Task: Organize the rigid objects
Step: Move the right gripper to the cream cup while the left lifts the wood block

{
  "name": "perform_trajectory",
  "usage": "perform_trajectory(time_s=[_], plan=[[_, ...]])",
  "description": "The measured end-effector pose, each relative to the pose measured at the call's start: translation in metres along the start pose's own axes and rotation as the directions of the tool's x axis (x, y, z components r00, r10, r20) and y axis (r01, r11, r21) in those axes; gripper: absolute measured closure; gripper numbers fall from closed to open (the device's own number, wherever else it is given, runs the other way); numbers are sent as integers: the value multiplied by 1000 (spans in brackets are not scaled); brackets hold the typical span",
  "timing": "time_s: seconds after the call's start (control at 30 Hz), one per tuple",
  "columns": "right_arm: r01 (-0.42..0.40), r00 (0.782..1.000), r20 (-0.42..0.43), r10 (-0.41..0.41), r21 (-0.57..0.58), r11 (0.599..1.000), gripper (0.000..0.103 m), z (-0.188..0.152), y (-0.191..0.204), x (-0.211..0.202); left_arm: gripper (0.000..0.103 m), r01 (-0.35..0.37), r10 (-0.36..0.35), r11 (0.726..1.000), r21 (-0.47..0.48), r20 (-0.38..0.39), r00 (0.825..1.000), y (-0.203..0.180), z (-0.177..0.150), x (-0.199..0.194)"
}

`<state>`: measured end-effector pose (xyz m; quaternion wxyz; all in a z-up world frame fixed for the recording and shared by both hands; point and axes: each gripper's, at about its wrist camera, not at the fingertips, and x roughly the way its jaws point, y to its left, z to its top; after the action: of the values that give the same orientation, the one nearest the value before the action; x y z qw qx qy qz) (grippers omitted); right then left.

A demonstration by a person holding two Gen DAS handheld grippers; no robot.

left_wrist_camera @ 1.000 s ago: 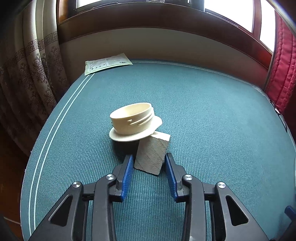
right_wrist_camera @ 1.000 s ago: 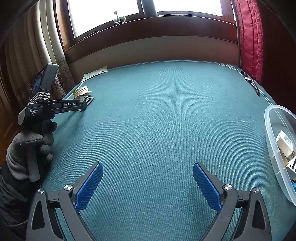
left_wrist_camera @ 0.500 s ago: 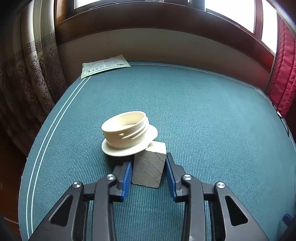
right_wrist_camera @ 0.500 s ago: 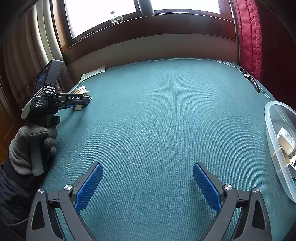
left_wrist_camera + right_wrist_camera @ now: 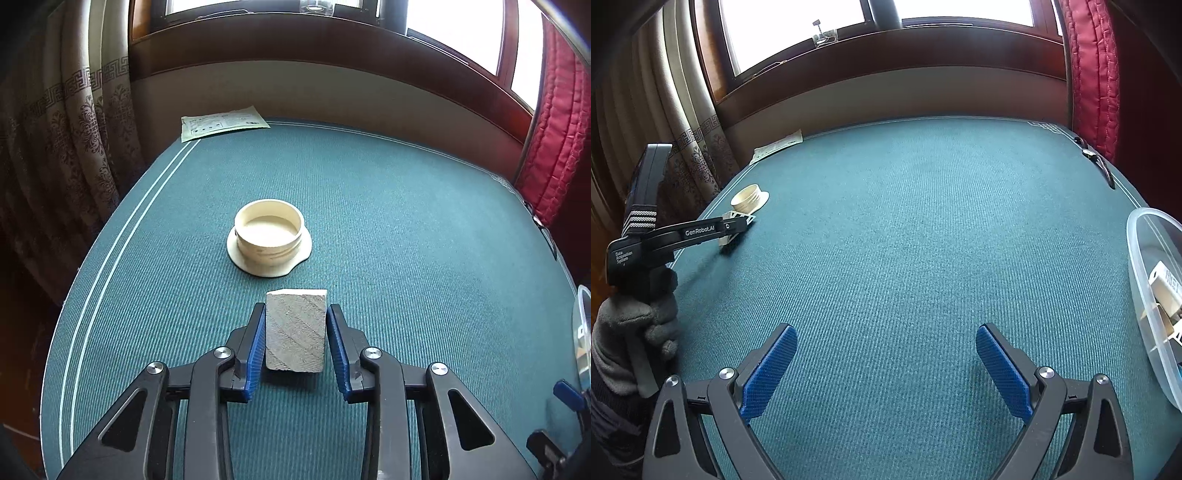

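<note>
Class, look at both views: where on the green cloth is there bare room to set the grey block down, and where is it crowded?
Bare: the wide middle of the green cloth, between the cream ring and the clear tub. Crowded: the left edge by the ring and grey block, and inside the tub.

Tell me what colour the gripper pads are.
Blue, on both the left gripper and right gripper; clearest in the right wrist view.

Daylight pours through the windows (image 5: 798, 33) behind, blown out to pure white, while the teal table surface (image 5: 923, 221) is evenly lit with soft, short shadows. Both fisheye views bend strongly and darken at the corners; focus is sharp, without motion blur.
</note>
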<state>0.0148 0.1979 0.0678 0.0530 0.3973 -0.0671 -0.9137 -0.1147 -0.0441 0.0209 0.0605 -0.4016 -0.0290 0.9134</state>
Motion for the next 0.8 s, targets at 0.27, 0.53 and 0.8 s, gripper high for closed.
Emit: perform_trajectory(time_s=[0.27, 0.53, 0.8], plan=[[-15, 1000, 10, 15, -50, 999, 3, 12, 24, 9, 70, -52, 54, 997, -54, 42, 998, 28, -13, -27], [-61, 998, -1, 61, -105, 993, 3, 46, 55, 37, 70, -147, 157, 979, -138, 69, 985, 58, -19, -43], [-115, 993, -31, 112, -174, 978, 3, 82, 95, 79, 70, -210, 225, 958, -195, 55, 973, 73, -25, -41]])
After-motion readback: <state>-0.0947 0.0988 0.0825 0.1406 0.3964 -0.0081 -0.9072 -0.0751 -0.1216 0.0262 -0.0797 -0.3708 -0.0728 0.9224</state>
